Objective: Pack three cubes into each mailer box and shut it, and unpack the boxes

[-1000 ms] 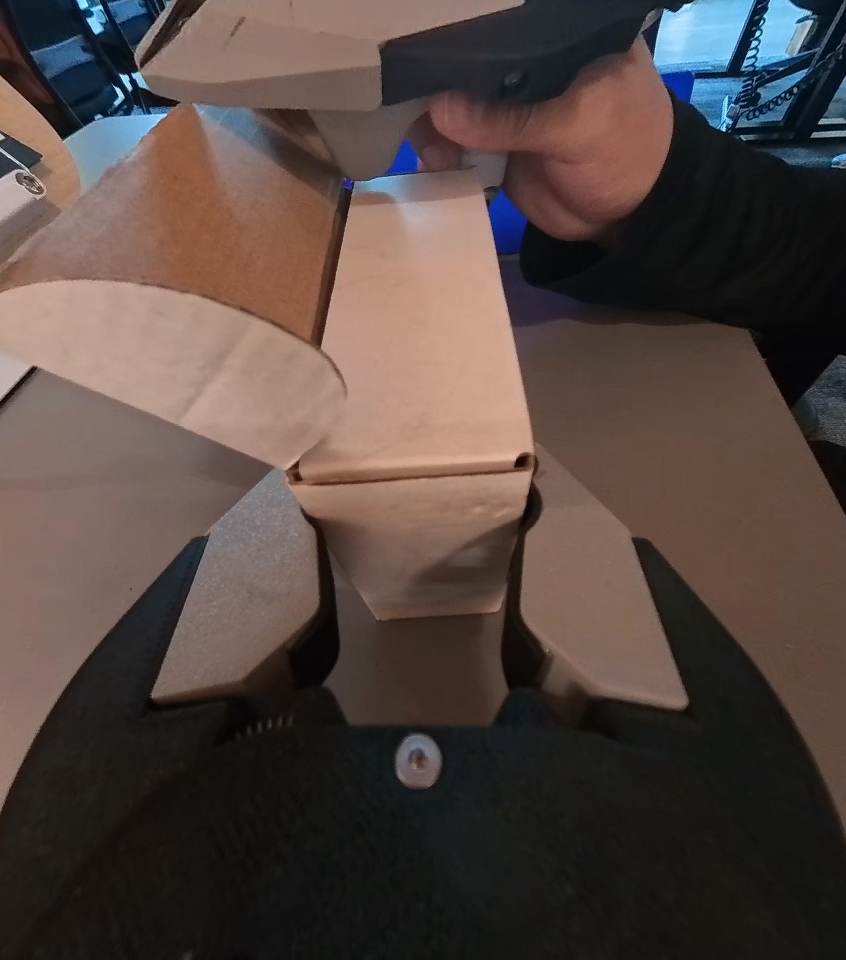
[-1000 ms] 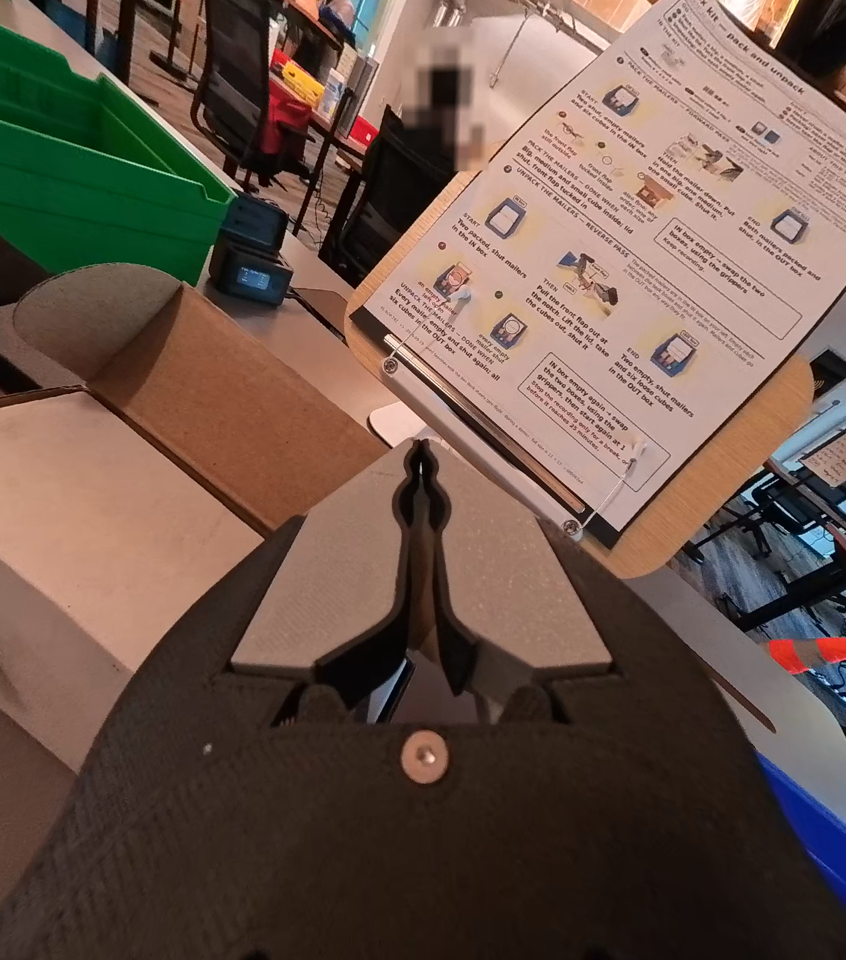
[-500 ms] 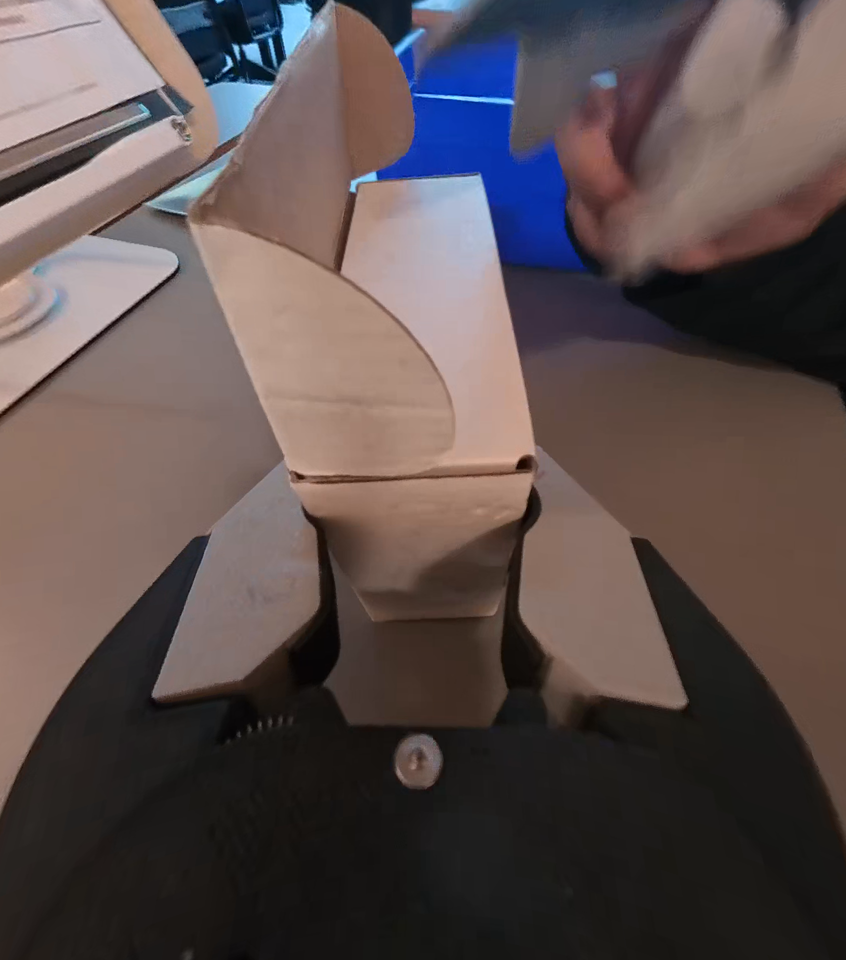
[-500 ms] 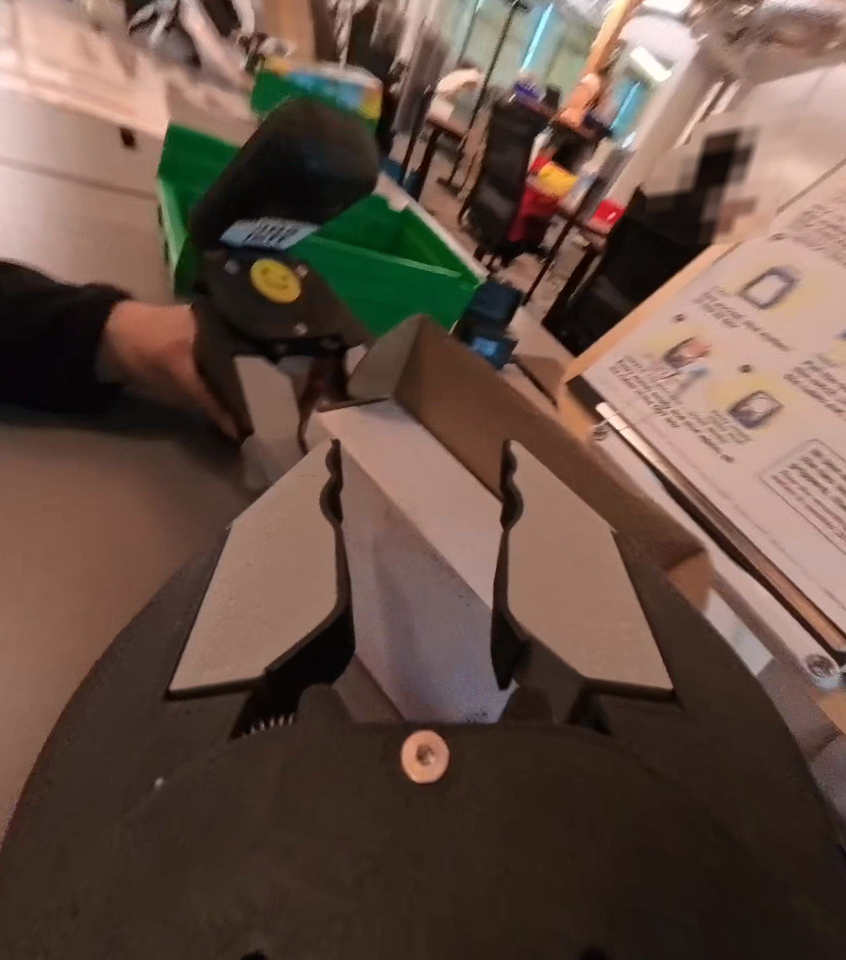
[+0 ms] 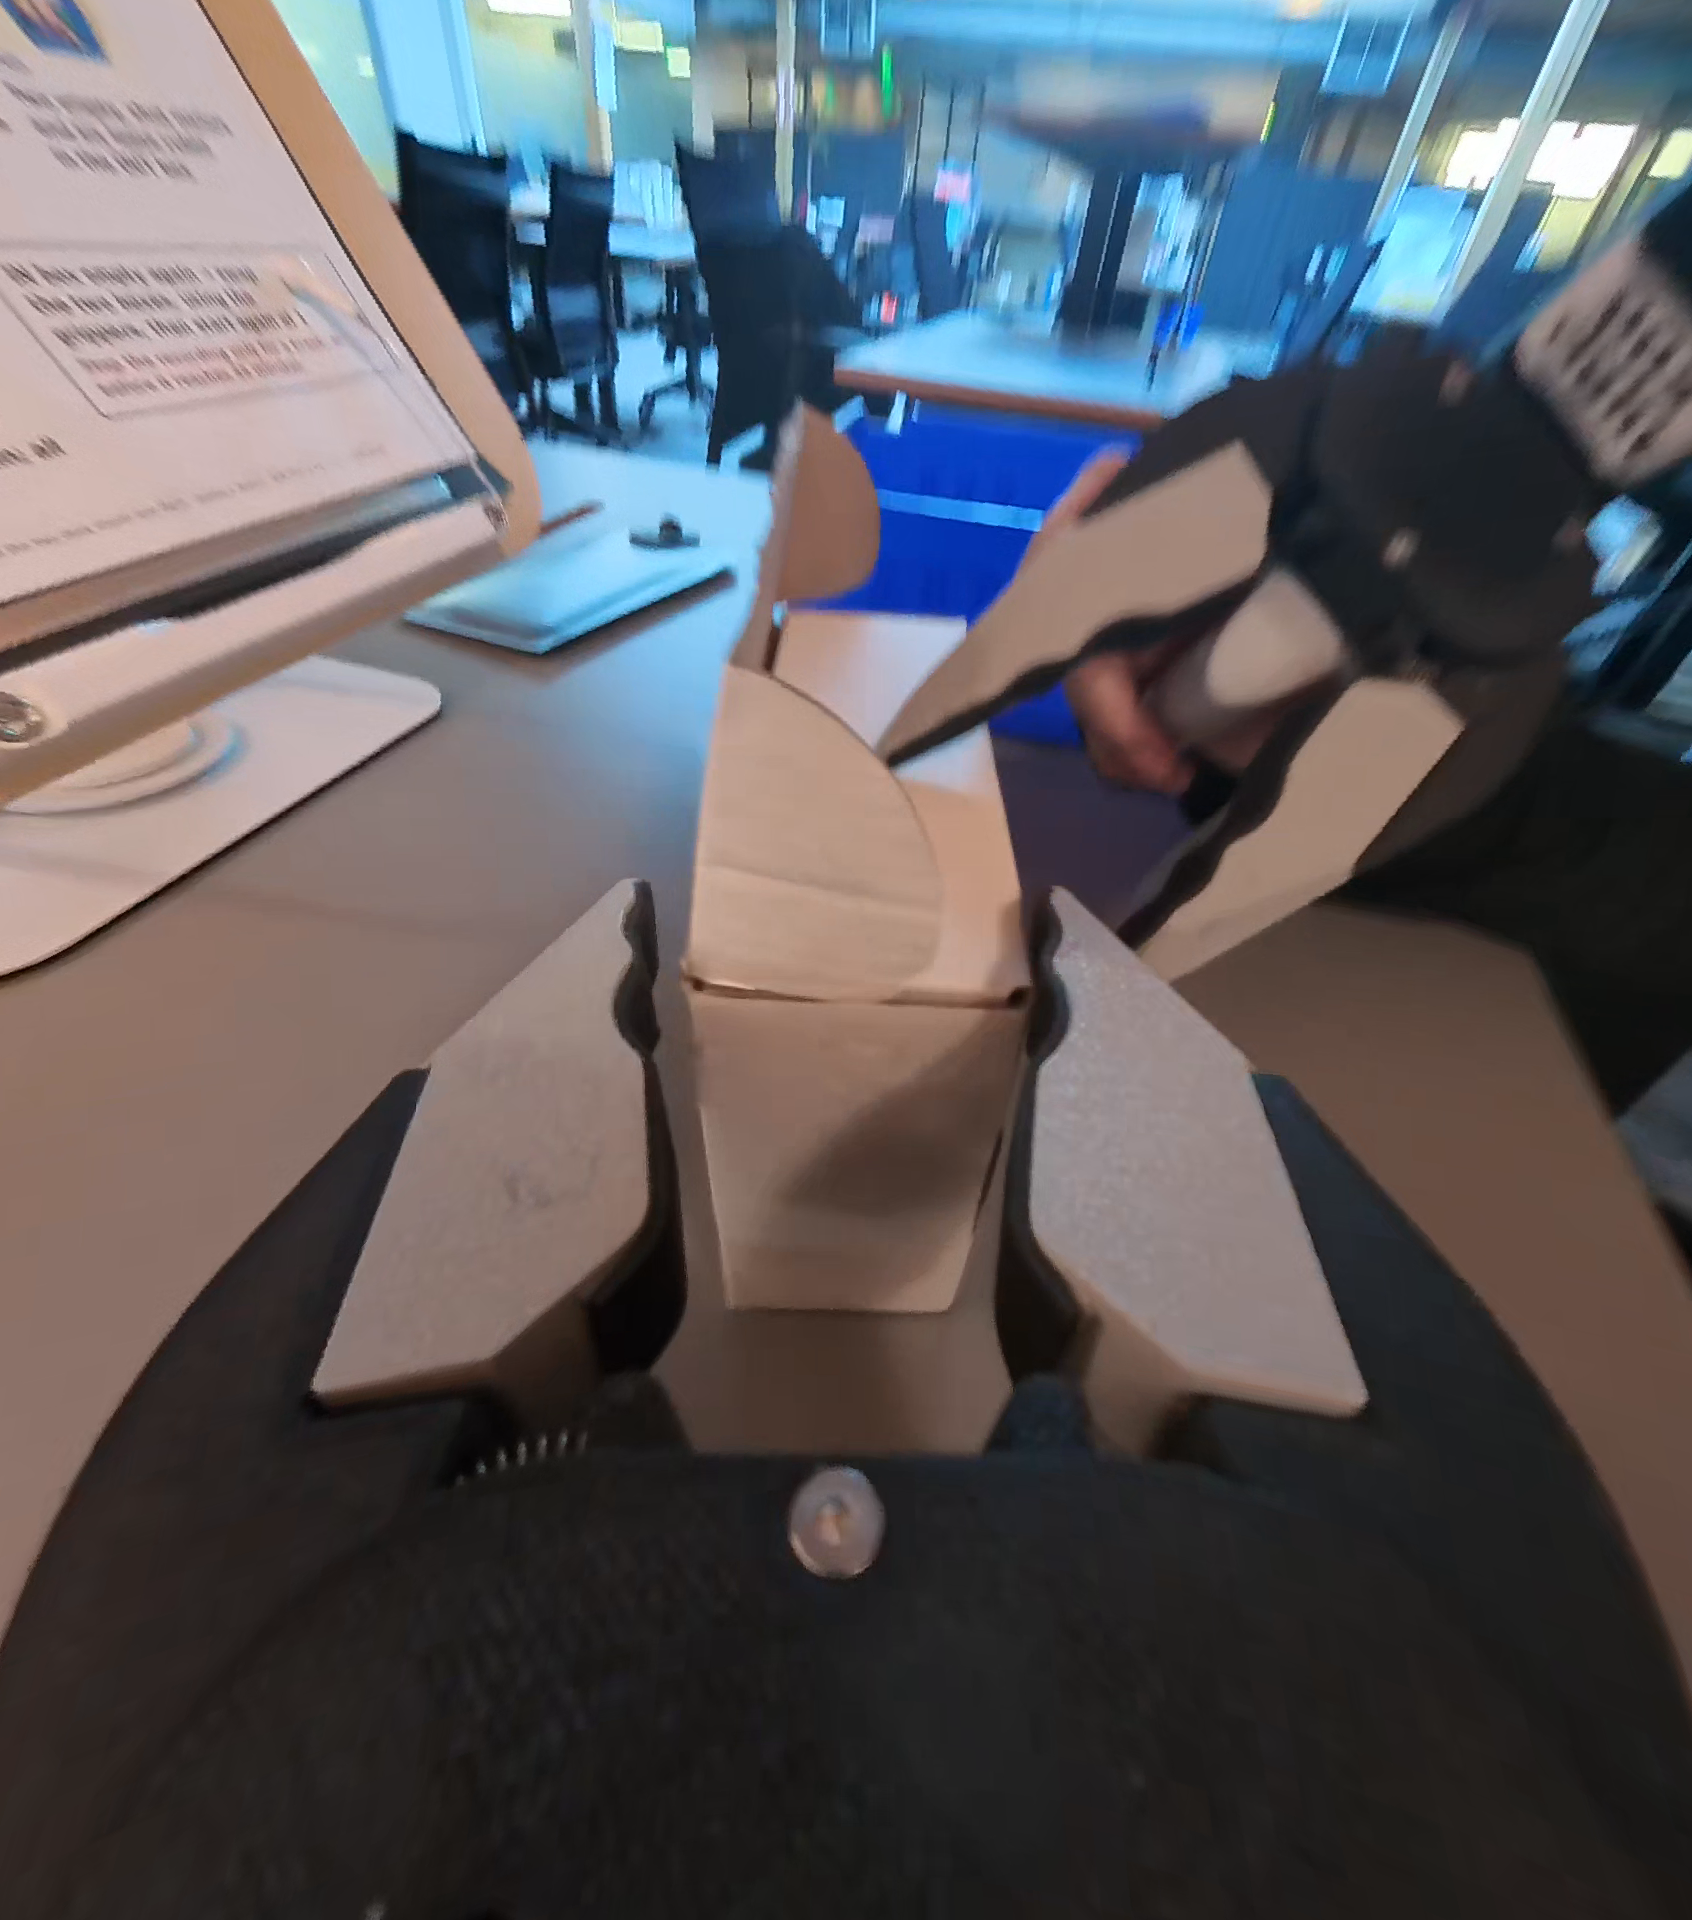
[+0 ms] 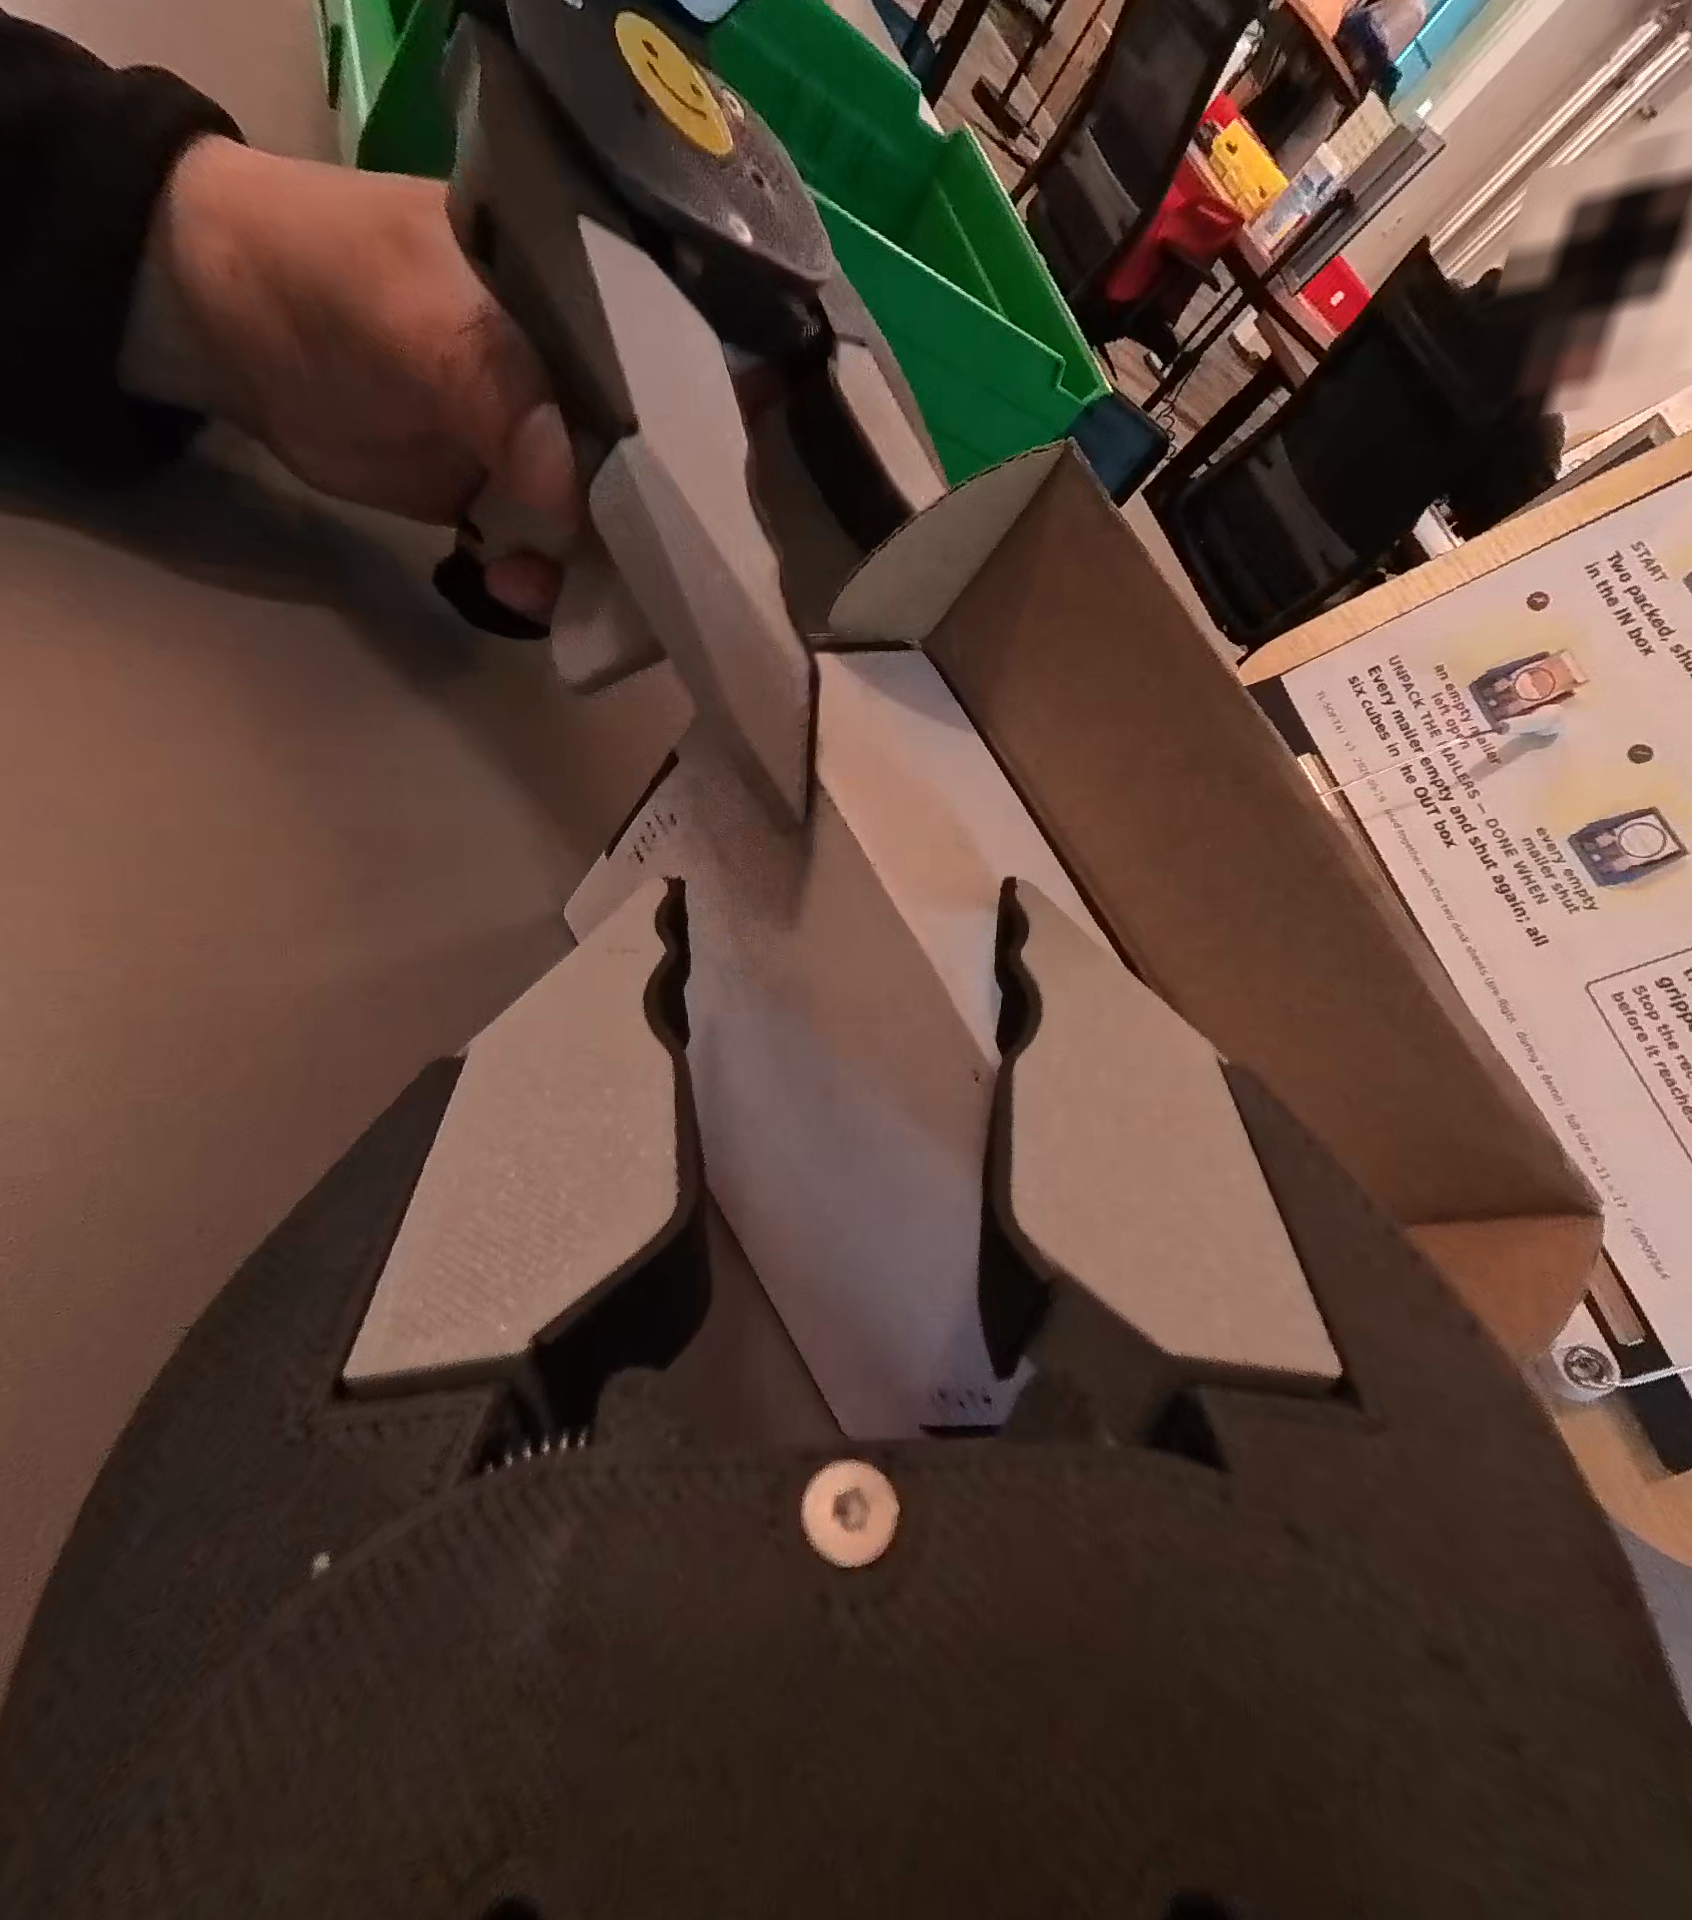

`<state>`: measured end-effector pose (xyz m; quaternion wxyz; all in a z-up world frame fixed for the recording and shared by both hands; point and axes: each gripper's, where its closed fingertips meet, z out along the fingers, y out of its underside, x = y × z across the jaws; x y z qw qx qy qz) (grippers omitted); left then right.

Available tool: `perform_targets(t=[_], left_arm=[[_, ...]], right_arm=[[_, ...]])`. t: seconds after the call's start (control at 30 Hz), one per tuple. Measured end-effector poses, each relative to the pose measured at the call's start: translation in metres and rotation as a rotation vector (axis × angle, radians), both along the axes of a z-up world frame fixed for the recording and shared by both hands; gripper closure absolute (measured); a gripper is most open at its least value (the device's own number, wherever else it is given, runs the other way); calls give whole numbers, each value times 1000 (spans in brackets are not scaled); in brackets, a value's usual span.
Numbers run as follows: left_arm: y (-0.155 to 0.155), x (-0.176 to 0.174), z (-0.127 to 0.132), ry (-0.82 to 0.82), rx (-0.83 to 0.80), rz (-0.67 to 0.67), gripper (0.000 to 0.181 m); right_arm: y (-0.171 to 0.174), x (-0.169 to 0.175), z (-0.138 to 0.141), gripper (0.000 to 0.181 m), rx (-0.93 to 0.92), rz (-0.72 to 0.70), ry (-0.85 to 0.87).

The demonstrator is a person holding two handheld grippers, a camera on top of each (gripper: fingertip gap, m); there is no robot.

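Fingers (image 5: 650,997) of my left gripper (image 5: 842,987) stand spread to either side of the near end of the mailer box (image 5: 852,1143), close beside its walls; I cannot tell whether they press it. On my right gripper (image 6: 842,956) the fingers (image 6: 1013,966) are parted too, hanging over the far end of that same box (image 6: 821,1091) with its white top showing between them and no grip on it.

Seen from the left wrist view, the box runs straight away from me along the tabletop (image 5: 198,1039), its white top down and a rounded flap (image 5: 811,873) lying over the near end. Its brown side panel (image 6: 1185,831) stands upright along the edge toward the instruction stand (image 6: 1600,935). Whatever is inside the box is hidden from me.

Beyond the box, the right gripper (image 5: 1164,769) comes in tilted, one finger tip over the box's top, a hand (image 5: 1133,717) behind it. In the right wrist view a hand (image 6: 354,343) in a dark sleeve holds the left gripper (image 6: 790,675) at the box's other end.

A green bin (image 6: 925,270) sits past the box, and a blue bin (image 5: 967,488) on the opposite side. Behind are blurred office chairs and desks.
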<state>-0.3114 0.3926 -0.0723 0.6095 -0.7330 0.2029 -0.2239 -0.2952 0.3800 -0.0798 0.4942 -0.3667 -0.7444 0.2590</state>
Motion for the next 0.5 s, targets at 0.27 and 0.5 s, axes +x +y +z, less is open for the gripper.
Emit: perform_targets(t=[0.27,0.5], left_arm=[[-3,-22,30,-234,76,35,146],[3,-52,29,-263,74,166,146]], right_arm=[[0,7,4,143,-6,41,2],[-19,24,9,162,-53,190,2]])
